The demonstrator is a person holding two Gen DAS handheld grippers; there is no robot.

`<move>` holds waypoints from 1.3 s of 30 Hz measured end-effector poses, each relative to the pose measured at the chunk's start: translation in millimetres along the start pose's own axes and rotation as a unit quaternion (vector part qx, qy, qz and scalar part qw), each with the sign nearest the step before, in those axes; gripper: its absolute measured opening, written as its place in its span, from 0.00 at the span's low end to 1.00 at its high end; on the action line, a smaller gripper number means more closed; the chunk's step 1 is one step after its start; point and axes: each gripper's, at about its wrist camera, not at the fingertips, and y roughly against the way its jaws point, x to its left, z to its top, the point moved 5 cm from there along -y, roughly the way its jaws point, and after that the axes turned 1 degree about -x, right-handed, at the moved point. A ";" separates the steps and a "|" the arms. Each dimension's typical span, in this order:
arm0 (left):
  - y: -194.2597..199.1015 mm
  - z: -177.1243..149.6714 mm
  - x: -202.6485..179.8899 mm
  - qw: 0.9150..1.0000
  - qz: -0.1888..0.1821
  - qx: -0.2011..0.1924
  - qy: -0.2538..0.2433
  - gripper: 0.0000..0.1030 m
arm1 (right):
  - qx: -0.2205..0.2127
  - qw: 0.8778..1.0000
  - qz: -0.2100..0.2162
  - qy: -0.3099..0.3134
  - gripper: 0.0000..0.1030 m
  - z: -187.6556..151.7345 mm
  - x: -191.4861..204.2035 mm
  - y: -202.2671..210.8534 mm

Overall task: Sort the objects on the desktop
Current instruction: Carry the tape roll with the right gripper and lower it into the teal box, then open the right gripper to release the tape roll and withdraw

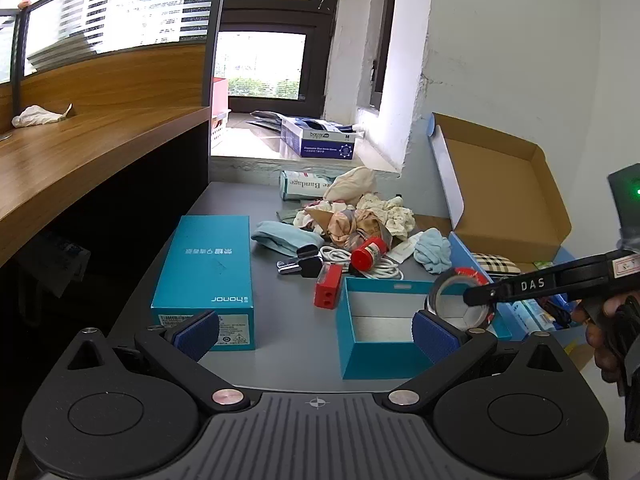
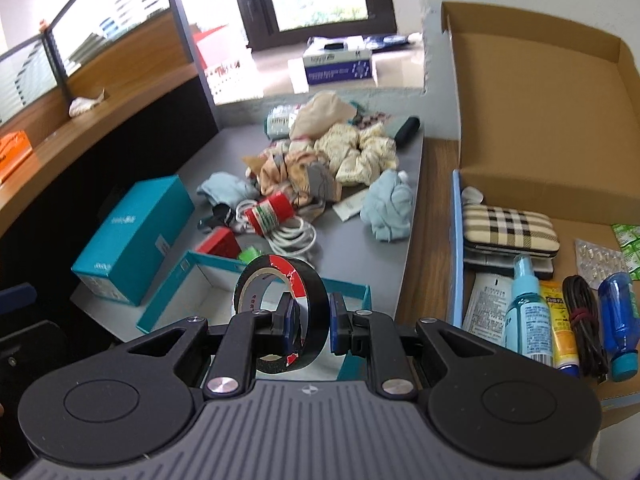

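My right gripper (image 2: 311, 322) is shut on a black and red tape roll (image 2: 280, 312) and holds it above the open teal box tray (image 2: 172, 300). In the left wrist view the same roll (image 1: 464, 300) hangs over the tray (image 1: 380, 344), pinched by the right gripper (image 1: 480, 298). My left gripper (image 1: 316, 334) is open and empty, near the tray's front. A closed teal phone box (image 1: 208, 280) lies left of the tray. A red block (image 1: 328, 290), a red-capped bottle (image 1: 370, 254), a white cable (image 1: 380, 266), keys (image 1: 300, 266) and a pile of cloths (image 1: 356, 216) lie behind.
An open cardboard box (image 2: 540, 128) at the right holds a plaid case (image 2: 508, 232), spray bottle (image 2: 528, 312), yellow tube (image 2: 562, 328), black cable (image 2: 584, 320), blue bottle (image 2: 618, 320) and pill packs (image 2: 600, 260). A wooden desk partition (image 1: 100, 140) stands at the left. A blue glove box (image 1: 320, 140) lies on the sill.
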 end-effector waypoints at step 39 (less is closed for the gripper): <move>-36.7 20.2 18.0 0.999 -0.027 0.022 0.005 1.00 | 0.083 0.991 0.012 0.104 0.79 21.6 19.1 2.2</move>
